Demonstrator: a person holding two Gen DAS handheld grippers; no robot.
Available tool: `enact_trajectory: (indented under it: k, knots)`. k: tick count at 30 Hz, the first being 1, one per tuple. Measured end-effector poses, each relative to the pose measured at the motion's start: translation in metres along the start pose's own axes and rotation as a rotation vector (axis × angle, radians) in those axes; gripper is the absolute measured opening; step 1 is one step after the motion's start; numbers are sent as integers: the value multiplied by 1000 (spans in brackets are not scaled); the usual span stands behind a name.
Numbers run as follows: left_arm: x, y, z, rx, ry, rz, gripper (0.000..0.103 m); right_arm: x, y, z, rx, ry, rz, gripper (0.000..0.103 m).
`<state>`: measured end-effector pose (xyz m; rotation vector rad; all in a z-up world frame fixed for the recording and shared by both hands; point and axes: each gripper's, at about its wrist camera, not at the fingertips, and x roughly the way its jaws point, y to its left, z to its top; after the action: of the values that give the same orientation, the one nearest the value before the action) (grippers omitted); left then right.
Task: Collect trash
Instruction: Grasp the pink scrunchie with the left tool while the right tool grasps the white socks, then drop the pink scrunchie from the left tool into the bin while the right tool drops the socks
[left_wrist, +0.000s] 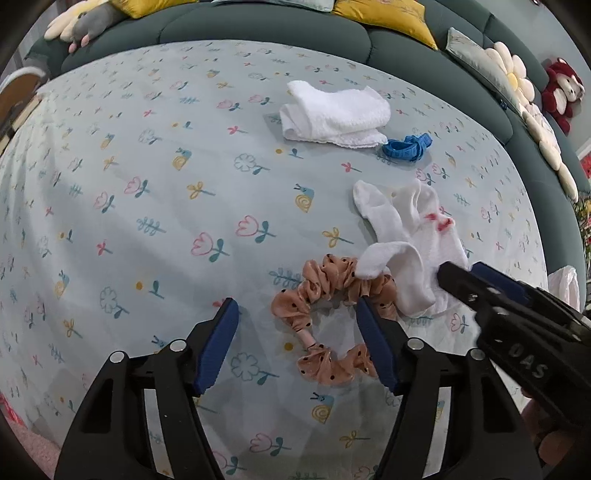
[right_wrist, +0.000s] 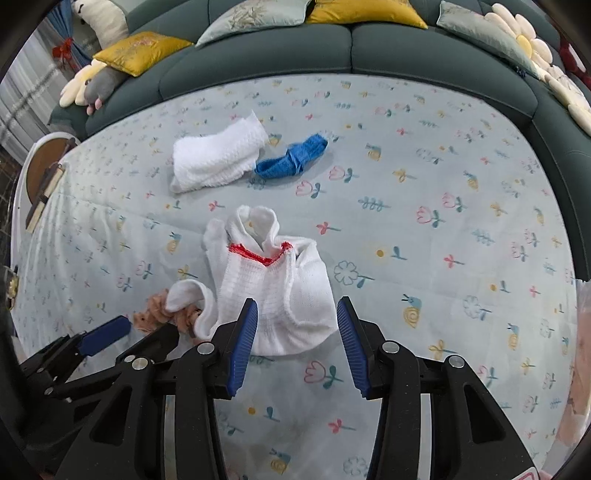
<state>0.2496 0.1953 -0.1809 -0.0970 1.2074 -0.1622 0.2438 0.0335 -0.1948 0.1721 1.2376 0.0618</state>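
Observation:
A peach polka-dot scrunchie (left_wrist: 325, 317) lies on the flowered bed sheet (left_wrist: 147, 206). My left gripper (left_wrist: 295, 301) hovers open over it, one blue pad on bare sheet, the other over the ring's right side. Beside it a heap of white socks (right_wrist: 273, 295) with red trim rests partly on the scrunchie (right_wrist: 151, 314). My right gripper (right_wrist: 297, 301) points down at the heap, jaws open on either side of it, pads not pressing. The socks (left_wrist: 406, 236) and the right gripper (left_wrist: 458, 269) show in the left wrist view, the left gripper (right_wrist: 153, 324) in the right wrist view.
A folded white towel (right_wrist: 218, 158) and a blue strap (right_wrist: 291, 158) lie farther up the bed. A dark green padded surround (right_wrist: 332, 51) holds yellow cushions (right_wrist: 140, 50) and plush toys. A round side table (right_wrist: 44, 173) stands at left. Something pale and plastic-like (left_wrist: 563, 288) shows at the right edge.

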Motion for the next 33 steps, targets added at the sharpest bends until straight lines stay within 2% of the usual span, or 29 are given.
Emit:
enact_trajectory:
  k: [1, 4, 5, 6, 7, 9, 16, 21, 33]
  knots:
    - [1, -1, 1, 5, -3, 1, 56, 3, -1, -1, 5, 8, 2, 41]
    - [2, -5, 1, 23, -9, -2, 41, 7, -1, -6, 8, 12, 12, 34]
    - [2, -5, 2, 28, -8, -7, 30, 7, -1, -7, 1, 12, 13, 32]
    - [2, -6, 2, 29, -4, -16, 20, 6, 0, -8, -3, 14, 20, 25]
    - [4, -8, 3, 28, 3, -23, 16, 6, 1, -8, -6, 20, 32, 13]
    - [4, -9, 3, 21, 15, -44, 8, 4, 3, -8, -14, 24, 33, 11]
    - [-20, -29, 2, 53, -20, -65, 6, -26, -8, -9, -4, -39, 25, 9]
    - [-46, -55, 6, 81, -70, -85, 6, -66, -30, -8, 28, -117, 12, 9]
    - [-109, -148, 6, 208, -184, -151, 6, -172, -115, -19, 125, -310, -42, 9]
